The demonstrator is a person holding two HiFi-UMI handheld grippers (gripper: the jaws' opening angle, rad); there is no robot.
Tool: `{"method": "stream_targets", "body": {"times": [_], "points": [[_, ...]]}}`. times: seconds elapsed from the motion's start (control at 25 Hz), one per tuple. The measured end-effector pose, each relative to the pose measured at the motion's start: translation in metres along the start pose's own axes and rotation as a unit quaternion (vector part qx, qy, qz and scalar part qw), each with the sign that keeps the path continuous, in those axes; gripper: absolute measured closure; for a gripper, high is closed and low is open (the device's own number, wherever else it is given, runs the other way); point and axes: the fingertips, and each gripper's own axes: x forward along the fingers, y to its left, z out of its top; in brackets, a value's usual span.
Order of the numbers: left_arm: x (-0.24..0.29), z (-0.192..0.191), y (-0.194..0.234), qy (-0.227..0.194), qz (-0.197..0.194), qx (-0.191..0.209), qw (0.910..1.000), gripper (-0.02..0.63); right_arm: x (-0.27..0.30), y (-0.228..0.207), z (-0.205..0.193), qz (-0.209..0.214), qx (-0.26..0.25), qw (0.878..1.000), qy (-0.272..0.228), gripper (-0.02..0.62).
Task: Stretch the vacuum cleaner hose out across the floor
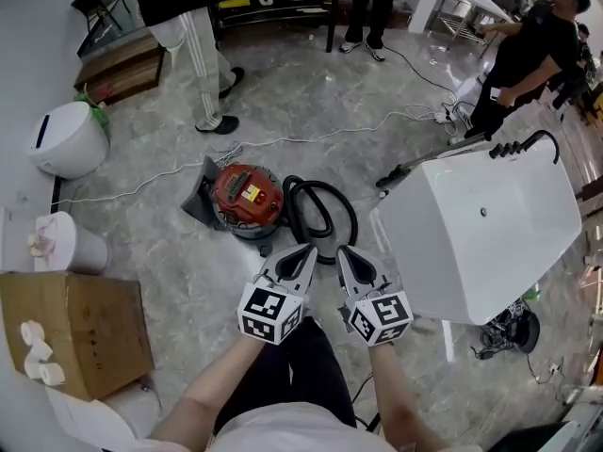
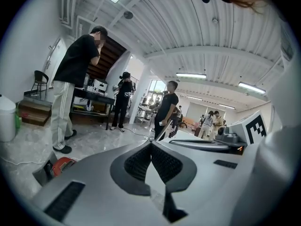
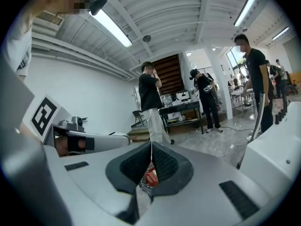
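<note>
Head view, black hose (image 1: 321, 187) (looped), marble floor (image 1: 311, 102)

Nothing legible: the yellow label (image 1: 252, 194) on the red vacuum cleaner (image 1: 230, 201) (too small) defies reading.
</note>
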Motion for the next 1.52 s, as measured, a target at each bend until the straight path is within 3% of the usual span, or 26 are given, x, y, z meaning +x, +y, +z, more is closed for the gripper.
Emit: {"method": "stream_targets", "body": {"times": [0.2,0.4,0.88,1.52], "points": [[0.029,-0.053,0.014,0.016,-0.002,-0.01,0.9998,0.598,0.015,-0.037,-0.052,-0.02,0.046,0.999,0.003,0.578],[0.061,-0.127,0.043,0.022,0.0,-0.023,0.9995,0.598,0.032,-0.084,-0.127,-0.038,0.045,0.998,0.02,0.578],[0.14,-0.292,0.129,0.022,0.016,-0.05,0.9984,0.598,0.117,-0.15,-0.293,0.011,0.044,0.998,0.046,0.578],[0.204,-0.424,0.192,-0.005,0.018,-0.056,0.9982,0.598,0.189,-0.201,-0.425,0.046,0.05,0.997,0.036,0.578]]}}
